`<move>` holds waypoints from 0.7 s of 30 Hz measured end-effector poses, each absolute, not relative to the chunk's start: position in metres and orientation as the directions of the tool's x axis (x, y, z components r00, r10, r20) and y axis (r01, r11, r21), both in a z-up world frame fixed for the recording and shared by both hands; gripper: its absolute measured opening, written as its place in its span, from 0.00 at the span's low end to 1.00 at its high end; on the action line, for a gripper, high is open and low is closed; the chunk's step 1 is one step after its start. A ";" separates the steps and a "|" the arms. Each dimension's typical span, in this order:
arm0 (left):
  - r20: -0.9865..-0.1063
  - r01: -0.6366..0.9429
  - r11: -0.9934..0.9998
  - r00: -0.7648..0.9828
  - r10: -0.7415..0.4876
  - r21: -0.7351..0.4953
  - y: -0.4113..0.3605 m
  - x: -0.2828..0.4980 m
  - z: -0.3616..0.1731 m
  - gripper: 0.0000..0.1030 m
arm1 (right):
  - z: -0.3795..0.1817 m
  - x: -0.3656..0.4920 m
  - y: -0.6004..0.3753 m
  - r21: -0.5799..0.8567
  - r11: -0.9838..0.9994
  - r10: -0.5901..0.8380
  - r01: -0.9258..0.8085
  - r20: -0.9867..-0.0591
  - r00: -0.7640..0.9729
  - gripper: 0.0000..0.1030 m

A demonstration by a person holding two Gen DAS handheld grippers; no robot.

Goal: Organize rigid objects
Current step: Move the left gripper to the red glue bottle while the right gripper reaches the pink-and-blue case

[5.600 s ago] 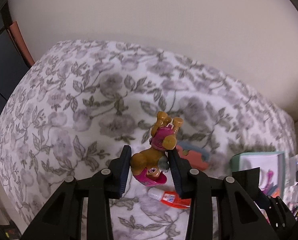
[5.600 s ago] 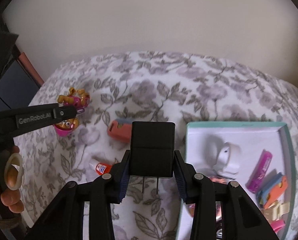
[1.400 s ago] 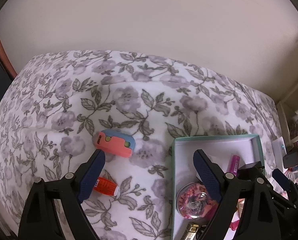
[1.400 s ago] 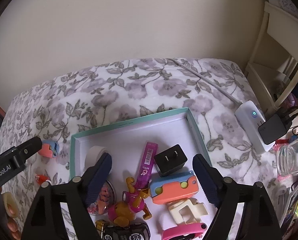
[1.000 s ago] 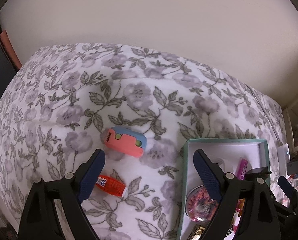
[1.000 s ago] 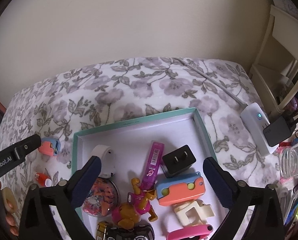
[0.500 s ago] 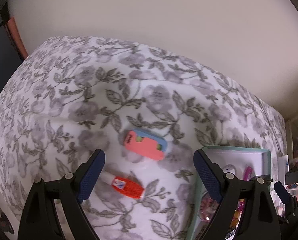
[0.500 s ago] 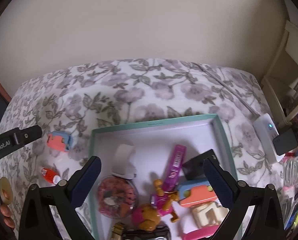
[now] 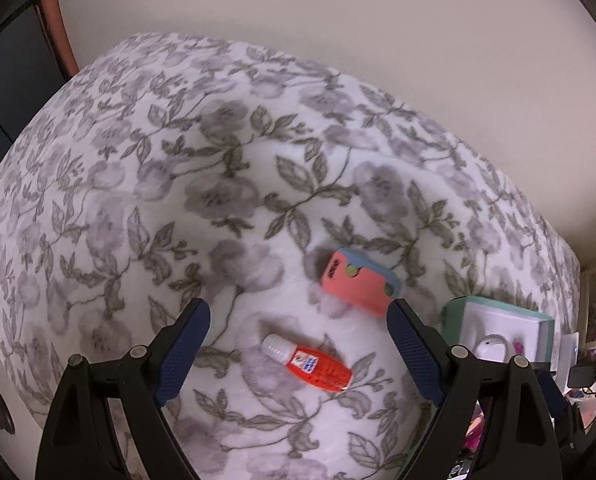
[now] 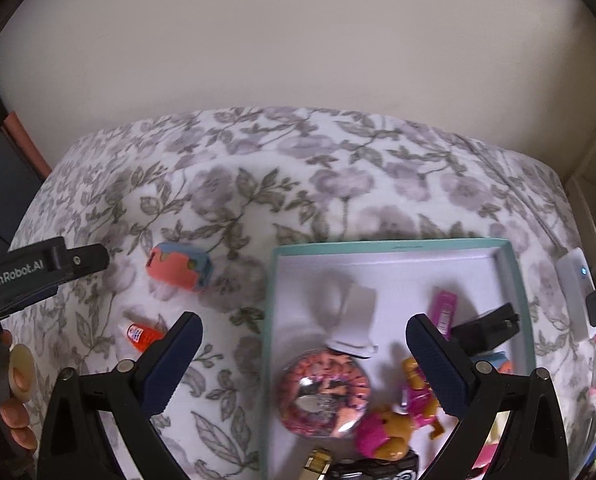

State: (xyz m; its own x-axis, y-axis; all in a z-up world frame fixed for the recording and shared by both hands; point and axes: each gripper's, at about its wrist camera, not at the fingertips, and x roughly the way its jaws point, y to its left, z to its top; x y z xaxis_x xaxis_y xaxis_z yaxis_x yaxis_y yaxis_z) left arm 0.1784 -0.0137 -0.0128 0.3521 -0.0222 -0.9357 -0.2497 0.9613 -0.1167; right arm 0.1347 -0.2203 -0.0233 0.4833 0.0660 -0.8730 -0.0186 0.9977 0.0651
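Both pairs of jaws stand wide with nothing in them. The left gripper (image 9: pixel 298 352) hangs over the red glue bottle (image 9: pixel 311 365), which lies between its jaws on the floral bedspread (image 9: pixel 178 184); the pink-and-blue case (image 9: pixel 357 282) lies just beyond. 2 items remain outside the teal box (image 10: pixel 393 245). This looks like the next pick: lower, then close across the bottle. The right gripper (image 10: pixel 303 346) hovers over the box's near-left edge.

Right gripper (image 10: pixel 303 334) jaws wide over teal box (image 10: pixel 389 245); glue tube (image 10: pixel 140 335) outside
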 end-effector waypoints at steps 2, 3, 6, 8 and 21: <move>-0.942 -0.256 0.961 0.334 -0.014 -0.105 -0.013 0.178 -0.020 0.88 | -0.027 0.135 -0.213 0.069 0.997 0.077 -0.033 -0.876 0.475 1.00; -0.946 -0.259 0.961 0.325 -0.009 -0.098 -0.013 0.177 -0.024 0.88 | -0.028 0.136 -0.210 0.073 0.996 0.084 -0.041 -0.879 0.470 1.00; -0.958 -0.266 0.960 0.287 -0.003 -0.082 -0.013 0.177 -0.039 0.88 | -0.032 0.135 -0.203 0.065 0.996 0.085 -0.060 -0.884 0.459 1.00; -0.964 -0.263 0.962 0.267 0.005 -0.068 -0.016 0.176 -0.048 0.88 | -0.034 0.134 -0.201 0.057 0.996 0.081 -0.065 -0.886 0.457 1.00; -0.985 -0.238 0.968 0.171 -0.039 -0.079 -0.029 0.169 -0.080 0.65 | -0.037 0.136 -0.210 0.070 0.997 0.078 -0.035 -0.891 0.448 1.00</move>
State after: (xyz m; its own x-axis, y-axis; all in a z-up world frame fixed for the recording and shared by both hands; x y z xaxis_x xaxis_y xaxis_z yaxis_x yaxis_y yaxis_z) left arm 0.1687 -0.0294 -0.0796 0.1710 -0.0386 -0.9845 -0.2377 0.9681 -0.0793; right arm 0.1358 -0.2098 -0.0373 0.4480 0.0784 -0.8906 -0.0347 0.9969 0.0703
